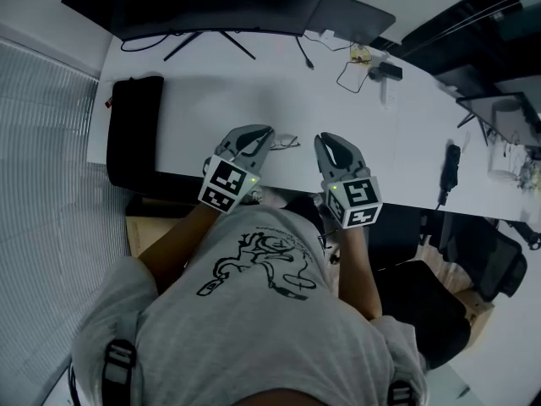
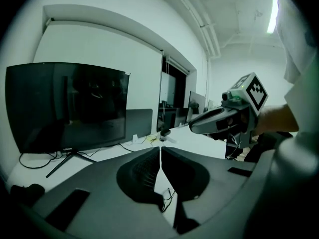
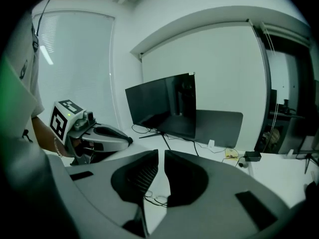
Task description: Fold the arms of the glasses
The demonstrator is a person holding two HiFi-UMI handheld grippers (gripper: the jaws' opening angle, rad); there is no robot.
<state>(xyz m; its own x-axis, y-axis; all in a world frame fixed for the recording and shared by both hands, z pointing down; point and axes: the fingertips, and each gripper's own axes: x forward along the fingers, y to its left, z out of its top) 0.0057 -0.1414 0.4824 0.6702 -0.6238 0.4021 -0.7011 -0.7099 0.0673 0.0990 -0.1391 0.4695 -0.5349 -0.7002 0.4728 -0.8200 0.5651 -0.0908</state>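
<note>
As a person holds two grippers above the near side of a white desk (image 1: 194, 117), a pair of thin wire glasses (image 1: 286, 142) lies on the desktop below and between their tips, touched by neither. The left gripper (image 2: 160, 153) has its jaws pressed together with nothing in them. The right gripper (image 3: 161, 156) shows its jaws a narrow slit apart, also empty. Whether the arms of the glasses are already folded is too small to tell in any view.

The likeliest trouble is the frame itself. It looks light, and on so smooth a surface it would probably skid or spin if a jaw pushed one arm while nothing steadied the front. A hard pinch could bend the wire or land on a lens. The two grippers also sit close together, so coming down on the same small object risks knocking them into each other.

The tightest limit is the desk's near edge, just behind the glasses on the person's side, and a push that way could send them off. Beyond the glasses a broad bare stretch of desktop lies open. A black bag (image 1: 133, 129) at the left end, the monitor (image 1: 211, 2) along the far edge and loose cables (image 1: 355, 70) at the far right all stand well apart from the work.
</note>
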